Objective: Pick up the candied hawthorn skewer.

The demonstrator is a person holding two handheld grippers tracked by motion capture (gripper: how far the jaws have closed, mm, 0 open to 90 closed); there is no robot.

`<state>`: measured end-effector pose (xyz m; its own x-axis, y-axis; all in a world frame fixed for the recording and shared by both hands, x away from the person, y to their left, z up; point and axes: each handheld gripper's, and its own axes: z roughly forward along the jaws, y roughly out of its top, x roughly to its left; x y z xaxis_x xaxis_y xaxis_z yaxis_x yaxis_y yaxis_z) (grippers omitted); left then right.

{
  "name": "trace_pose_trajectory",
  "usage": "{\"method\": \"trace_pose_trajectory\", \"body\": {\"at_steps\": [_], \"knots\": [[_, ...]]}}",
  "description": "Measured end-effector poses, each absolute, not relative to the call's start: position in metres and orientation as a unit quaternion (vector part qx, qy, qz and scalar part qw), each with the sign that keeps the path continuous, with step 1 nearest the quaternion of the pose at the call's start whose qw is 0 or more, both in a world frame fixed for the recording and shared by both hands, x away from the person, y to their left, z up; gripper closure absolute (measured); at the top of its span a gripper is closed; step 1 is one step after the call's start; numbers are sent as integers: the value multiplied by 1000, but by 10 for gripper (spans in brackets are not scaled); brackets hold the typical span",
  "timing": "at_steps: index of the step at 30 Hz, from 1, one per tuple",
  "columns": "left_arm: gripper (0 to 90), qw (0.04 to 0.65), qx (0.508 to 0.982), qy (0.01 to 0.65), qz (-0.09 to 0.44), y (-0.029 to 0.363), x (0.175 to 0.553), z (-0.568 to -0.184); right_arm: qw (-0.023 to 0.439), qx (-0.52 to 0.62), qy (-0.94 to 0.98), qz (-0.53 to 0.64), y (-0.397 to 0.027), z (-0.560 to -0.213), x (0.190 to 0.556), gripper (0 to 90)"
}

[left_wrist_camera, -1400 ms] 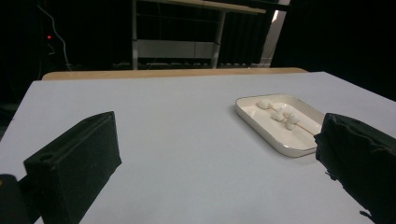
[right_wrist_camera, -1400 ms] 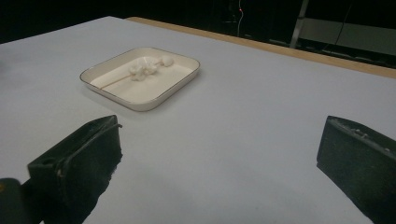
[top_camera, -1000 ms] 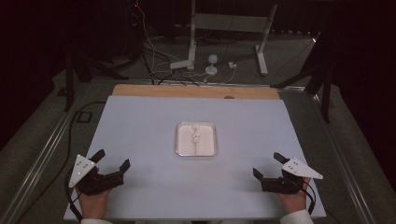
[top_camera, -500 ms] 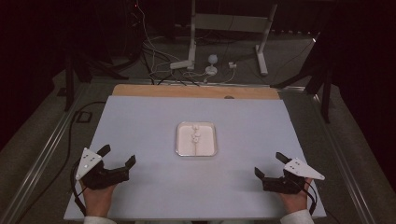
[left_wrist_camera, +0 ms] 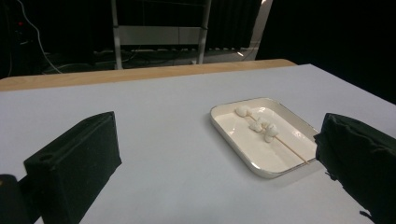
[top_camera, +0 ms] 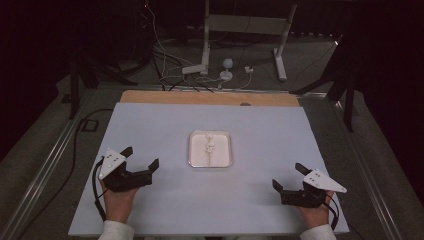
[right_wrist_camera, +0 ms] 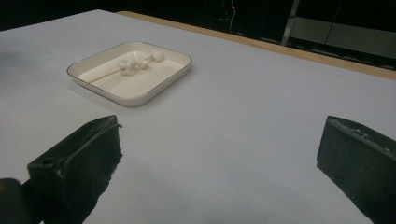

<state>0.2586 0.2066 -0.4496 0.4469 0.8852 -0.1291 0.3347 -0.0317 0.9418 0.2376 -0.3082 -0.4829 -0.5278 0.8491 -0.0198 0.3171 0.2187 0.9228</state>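
Note:
A square white tray (top_camera: 194, 161) lies mid-table, holding a thin wooden skewer (left_wrist_camera: 294, 151) with a few white marshmallow-like lumps (top_camera: 210, 144) on it. My left gripper (top_camera: 140, 158) hovers left of the tray, its jaws wide open and empty; its own view shows the tray (left_wrist_camera: 227, 133) ahead to the right. Low over the front right of the table, my right gripper (top_camera: 287, 176) is open and empty too, with the tray (right_wrist_camera: 140, 99) up to its left and the lumps (right_wrist_camera: 135, 60) at the tray's far side.
The pale blue-grey table top (top_camera: 160, 125) ends in a wooden strip (top_camera: 200, 98) at the far edge. Beyond it are stand legs (top_camera: 205, 50), cables and a small white object (top_camera: 227, 69) on the dark floor.
My left gripper has moved forward and to the right, closer to the tray. The right gripper has shifted slightly. The tray has not moved.

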Motion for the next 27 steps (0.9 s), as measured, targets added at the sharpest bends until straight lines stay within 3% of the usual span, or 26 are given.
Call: {"method": "trace_pose_trajectory", "body": {"at_steps": [27], "knots": [[5,505,694,456,236,156,306,-459,275,405,730,478,-310,-484,238,0]]}}
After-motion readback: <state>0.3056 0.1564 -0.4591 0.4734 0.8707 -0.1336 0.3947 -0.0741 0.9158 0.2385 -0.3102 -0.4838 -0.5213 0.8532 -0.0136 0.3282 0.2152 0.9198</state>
